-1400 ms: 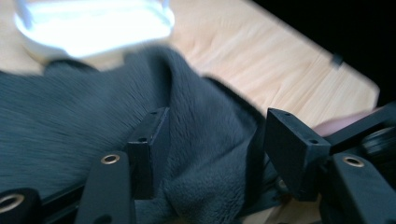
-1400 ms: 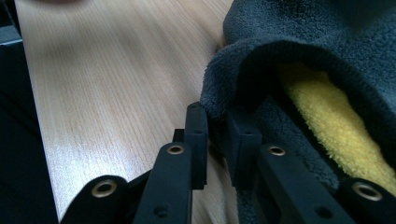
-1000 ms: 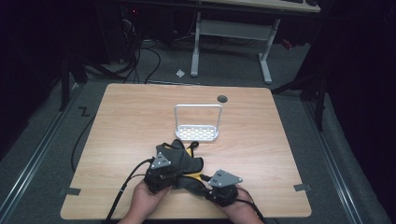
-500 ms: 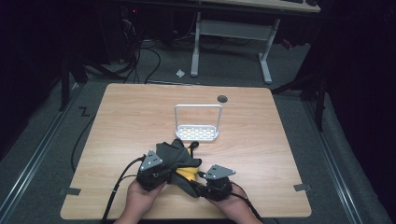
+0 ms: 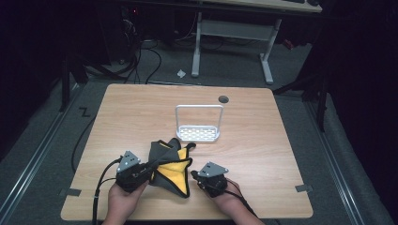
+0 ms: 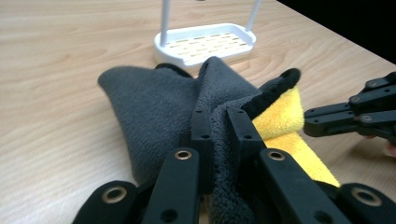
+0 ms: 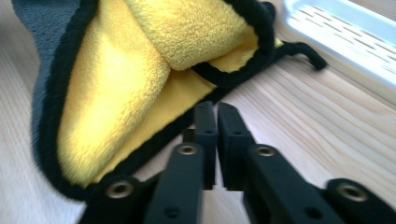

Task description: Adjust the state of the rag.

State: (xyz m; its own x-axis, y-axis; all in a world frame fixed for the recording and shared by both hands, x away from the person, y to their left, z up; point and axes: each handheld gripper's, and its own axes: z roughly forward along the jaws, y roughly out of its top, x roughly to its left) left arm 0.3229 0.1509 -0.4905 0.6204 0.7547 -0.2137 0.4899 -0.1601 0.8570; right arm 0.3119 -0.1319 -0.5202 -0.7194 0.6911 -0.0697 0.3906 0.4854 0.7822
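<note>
On our wooden table (image 5: 263,140) we are folding the grey-and-yellow cloth (image 6: 159,107): left gripper (image 6: 219,122) pinches its fold, right gripper (image 7: 216,116) has just snapped shut, empty, and must grab the black edge ahead.

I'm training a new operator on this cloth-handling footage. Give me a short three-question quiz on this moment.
1. True or false: the left gripper is clamped on the cloth.
2. Which colour is the cloth's inner face? A) red B) yellow C) white
3. What stands on the table beyond the cloth?

Key
1. True: its jaws pinch a grey fold.
2. B.
3. A white rack with a slotted base and a hoop handle. The right gripper, shut and holding nothing, sits just off the cloth's black-trimmed edge.
</note>
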